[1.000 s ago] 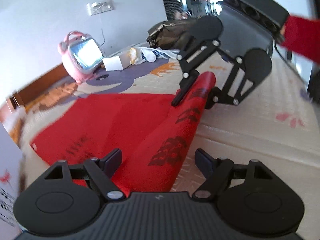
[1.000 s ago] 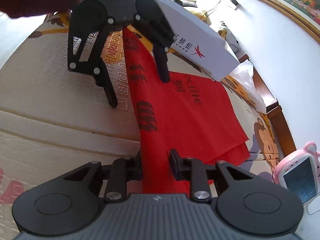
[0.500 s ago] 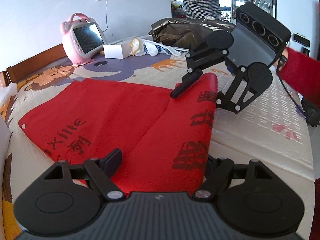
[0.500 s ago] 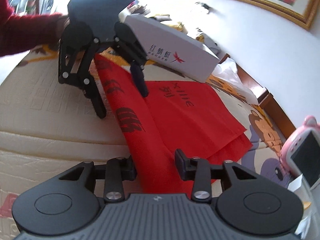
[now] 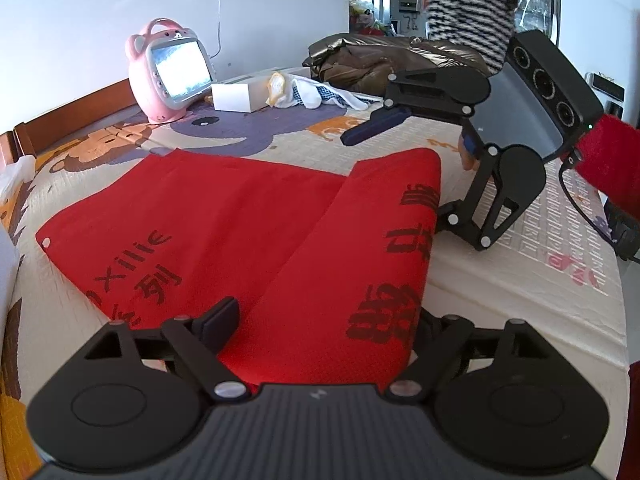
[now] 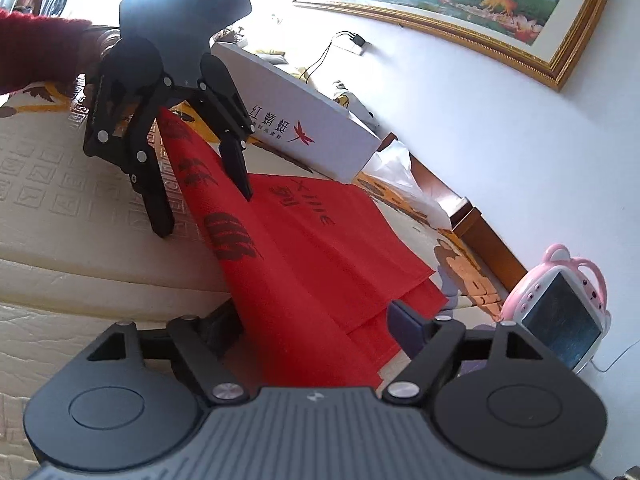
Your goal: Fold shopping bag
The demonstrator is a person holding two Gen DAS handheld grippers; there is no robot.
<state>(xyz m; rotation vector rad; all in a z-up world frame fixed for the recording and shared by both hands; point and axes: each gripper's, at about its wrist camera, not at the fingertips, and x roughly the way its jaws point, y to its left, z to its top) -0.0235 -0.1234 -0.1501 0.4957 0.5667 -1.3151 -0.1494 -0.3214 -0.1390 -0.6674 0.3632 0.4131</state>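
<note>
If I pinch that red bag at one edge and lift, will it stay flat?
Probably not. The red bag looks like thin cloth: its folded flap curves softly, so it would likely droop. It seems light, and may slide on the mat.

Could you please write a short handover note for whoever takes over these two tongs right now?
Left tongs: jaws opening, the folded flap lies between them, not pinched.
Right tongs: jaws opening, the flap's other end between them, released.
Red shopping bag: flat on the bed mat, one long side folded over.
Done: first lengthwise fold.
Left: probably fold again and press flat.
</note>
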